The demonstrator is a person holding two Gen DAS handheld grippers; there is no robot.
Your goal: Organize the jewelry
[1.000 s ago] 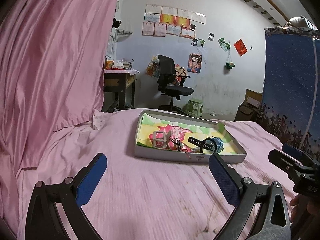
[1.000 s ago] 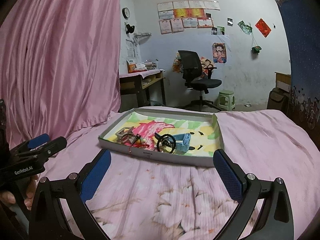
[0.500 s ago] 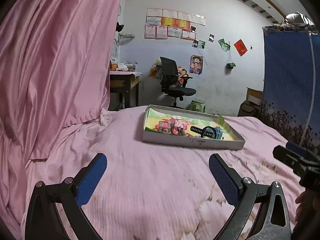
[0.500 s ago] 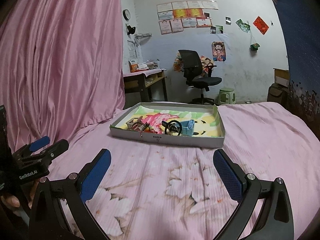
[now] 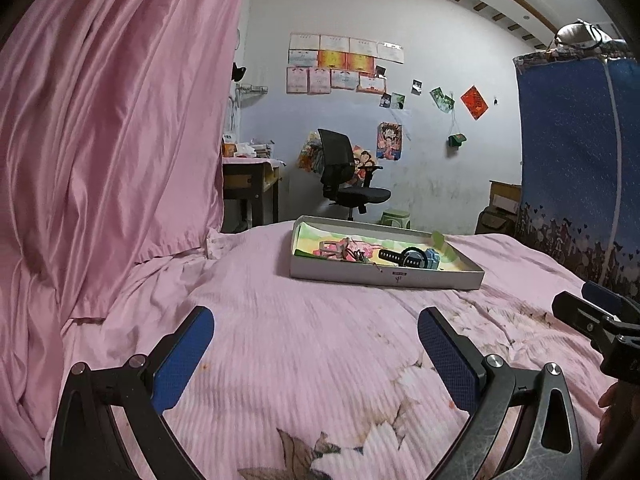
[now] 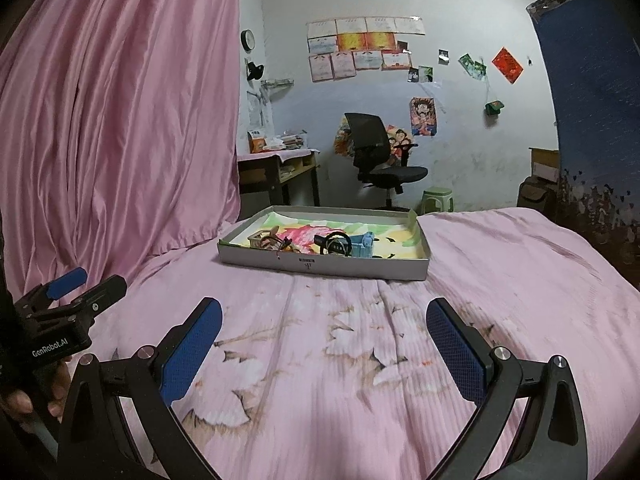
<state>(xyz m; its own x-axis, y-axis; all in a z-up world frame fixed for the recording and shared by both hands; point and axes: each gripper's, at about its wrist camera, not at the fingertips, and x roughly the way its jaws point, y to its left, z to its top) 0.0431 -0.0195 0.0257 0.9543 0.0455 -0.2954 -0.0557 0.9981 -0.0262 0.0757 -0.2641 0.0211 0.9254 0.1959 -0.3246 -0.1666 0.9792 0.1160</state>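
Note:
A shallow grey box tray (image 5: 384, 278) (image 6: 320, 266) with a colourful lining lies on the pink bed. Inside it are a black watch with a blue strap (image 5: 416, 258) (image 6: 344, 244), a small openwork frame (image 5: 332, 249) (image 6: 259, 239) and tangled small jewelry (image 5: 358, 257) (image 6: 284, 245). My left gripper (image 5: 316, 320) is open and empty, well short of the tray; it also shows at the left of the right wrist view (image 6: 76, 292). My right gripper (image 6: 324, 312) is open and empty, also short of the tray, and shows at the right of the left wrist view (image 5: 584, 300).
A pink curtain (image 5: 100, 140) hangs along the left. Beyond the bed stand a desk (image 6: 280, 172), a black office chair (image 6: 380, 160), a green stool (image 6: 438, 198) and a blue fabric wardrobe (image 5: 580, 160) at the right.
Both grippers have drawn back and lowered toward the bed; the tray now looks farther away and is seen more side-on. Both stay open.

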